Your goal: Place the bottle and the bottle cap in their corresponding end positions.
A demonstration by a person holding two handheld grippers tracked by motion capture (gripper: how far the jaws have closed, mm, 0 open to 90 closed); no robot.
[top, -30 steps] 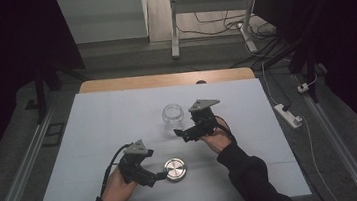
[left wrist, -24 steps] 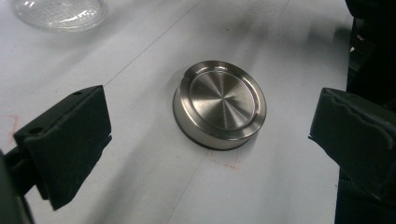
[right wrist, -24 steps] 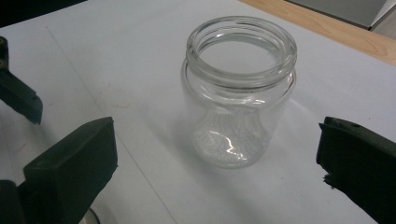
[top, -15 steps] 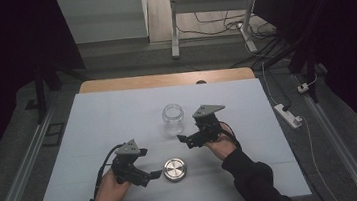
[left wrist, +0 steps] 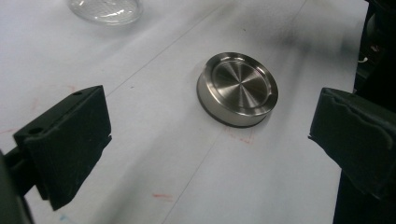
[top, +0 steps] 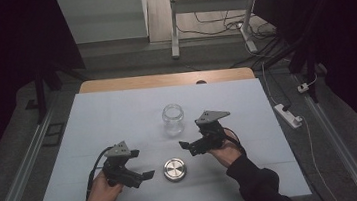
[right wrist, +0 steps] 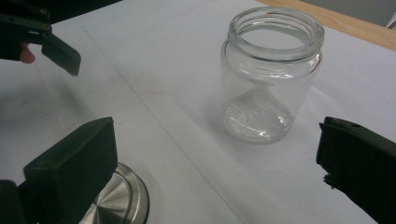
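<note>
The round brushed-steel lid lies flat on the pale blue desk, just to the right of the left tool, whose jaws stand wide apart with the lid ahead between them in the left gripper view. The clear glass jar, upright and mouth open, stands beyond the lid, up and left of the right tool, also spread wide and empty. Since a second ago, the left tool has drawn back from the lid's edge, and the right has shifted slightly rightward, away from the jar.

Black grippers with grey three-cornered plates, black cables, dark sleeves.
</note>
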